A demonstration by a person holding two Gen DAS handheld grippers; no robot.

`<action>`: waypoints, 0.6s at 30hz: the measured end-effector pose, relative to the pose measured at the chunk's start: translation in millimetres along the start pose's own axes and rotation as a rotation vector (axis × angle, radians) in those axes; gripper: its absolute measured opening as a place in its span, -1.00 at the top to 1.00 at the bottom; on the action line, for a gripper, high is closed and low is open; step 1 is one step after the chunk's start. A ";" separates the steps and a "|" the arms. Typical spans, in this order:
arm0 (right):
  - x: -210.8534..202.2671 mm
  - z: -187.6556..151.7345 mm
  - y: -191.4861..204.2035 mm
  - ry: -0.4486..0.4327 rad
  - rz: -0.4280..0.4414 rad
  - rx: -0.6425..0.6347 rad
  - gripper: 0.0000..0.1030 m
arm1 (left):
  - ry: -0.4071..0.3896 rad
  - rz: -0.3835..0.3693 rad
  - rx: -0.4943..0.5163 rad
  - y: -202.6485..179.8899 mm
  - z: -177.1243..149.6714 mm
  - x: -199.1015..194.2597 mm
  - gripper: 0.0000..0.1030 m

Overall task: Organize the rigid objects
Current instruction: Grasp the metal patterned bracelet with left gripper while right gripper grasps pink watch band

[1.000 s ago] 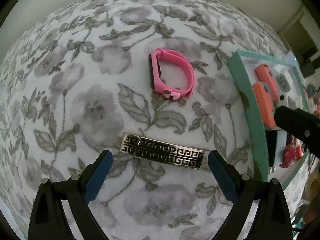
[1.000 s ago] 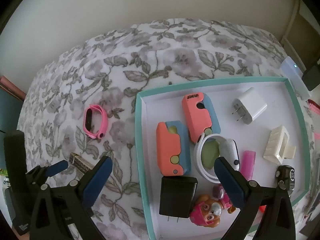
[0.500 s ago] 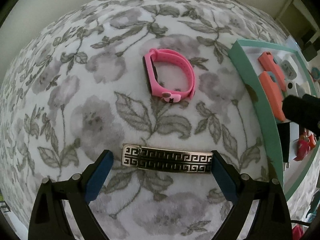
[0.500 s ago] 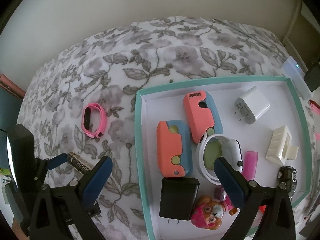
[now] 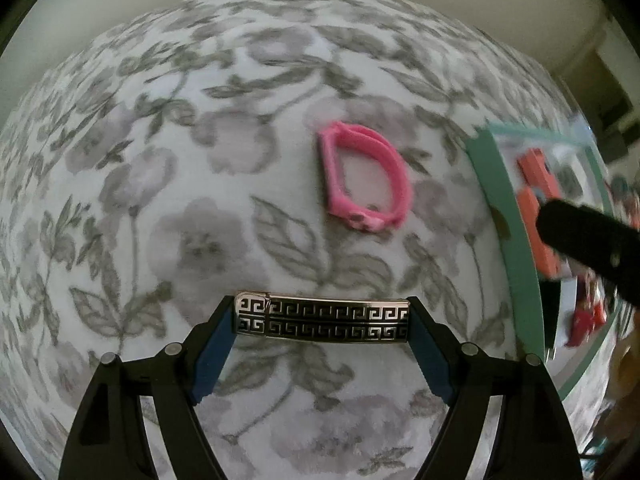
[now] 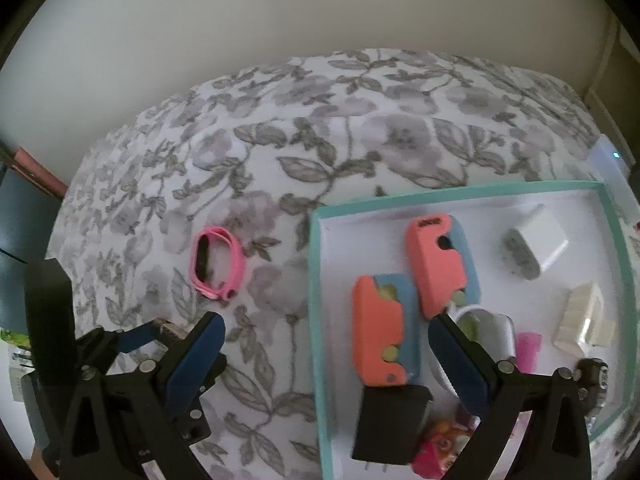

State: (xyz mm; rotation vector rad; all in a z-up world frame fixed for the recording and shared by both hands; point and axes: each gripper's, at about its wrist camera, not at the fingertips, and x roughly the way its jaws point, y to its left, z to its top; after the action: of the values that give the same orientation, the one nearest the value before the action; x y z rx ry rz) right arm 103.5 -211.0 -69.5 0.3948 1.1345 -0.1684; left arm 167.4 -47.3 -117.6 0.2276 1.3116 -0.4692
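The left claw (image 5: 322, 320) is closing endwise on a flat metal bar with a black key pattern (image 5: 322, 317), lying left to right on the floral bedspread (image 5: 168, 200), its ends at the pads.

The light is soft and a bit dim, and nothing throws a hard shadow. Both pictures are round like a fish's eye, so the flowered cloth (image 5: 200, 200) bulges like a ball and the corners go black. The shiny metal bar (image 5: 322, 319) has small bright glints and looks sharp. The pink band (image 5: 366, 178) and the green tray (image 5: 508, 216) are smeared with blur. In the right view the tray's (image 6: 316, 320) near end is blurry too.
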 end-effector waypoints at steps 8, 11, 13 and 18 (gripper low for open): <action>14.4 10.9 27.6 -0.004 0.004 -0.061 -0.99 | -0.025 0.058 -0.255 68.3 7.2 -3.7 -0.60; 18.7 15.5 42.9 -0.011 0.007 -0.095 -0.98 | -0.048 0.084 -0.322 88.5 8.9 -8.9 -0.60; 22.2 18.8 53.1 -0.014 0.018 -0.113 -0.89 | -0.066 0.088 -0.360 100.2 9.6 -12.2 -0.60; 37.0 24.4 76.2 -0.004 0.020 -0.153 -0.79 | -0.094 0.083 -0.451 126.2 10.5 -15.7 -0.60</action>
State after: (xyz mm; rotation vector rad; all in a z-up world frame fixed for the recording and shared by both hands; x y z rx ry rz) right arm 164.6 -148.0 -77.3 0.2694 1.1311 -0.0639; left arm 231.0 63.1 -112.6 -0.1149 1.2754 -0.1048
